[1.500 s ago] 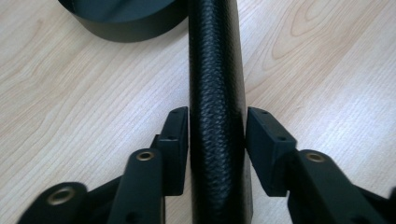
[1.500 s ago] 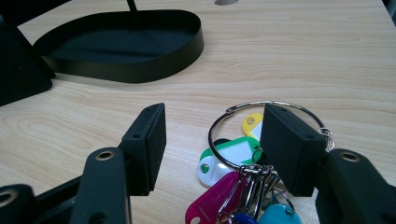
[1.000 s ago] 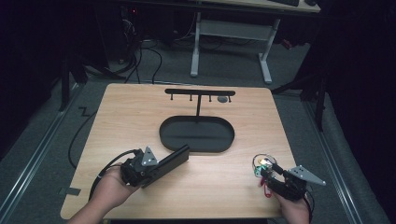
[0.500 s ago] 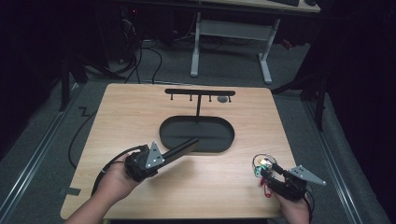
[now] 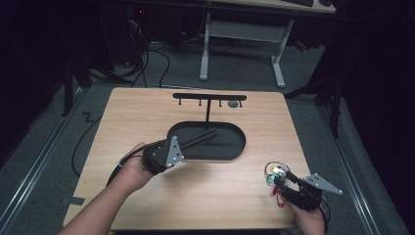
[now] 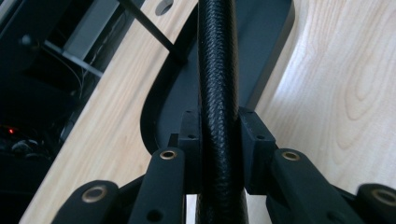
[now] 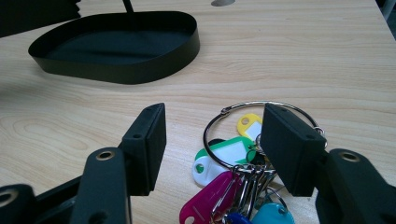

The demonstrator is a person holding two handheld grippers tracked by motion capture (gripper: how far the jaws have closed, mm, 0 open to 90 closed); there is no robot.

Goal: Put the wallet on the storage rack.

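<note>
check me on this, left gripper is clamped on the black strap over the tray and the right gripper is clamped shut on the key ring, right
Not quite. The left gripper is indeed shut on the black strap over the tray, but the right gripper is open, its jaws standing apart around the key ring, as the right gripper view shows.

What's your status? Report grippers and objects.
Left gripper shut on black textured strap, over oval black tray. Right gripper open around key ring. No obstruction.
</note>
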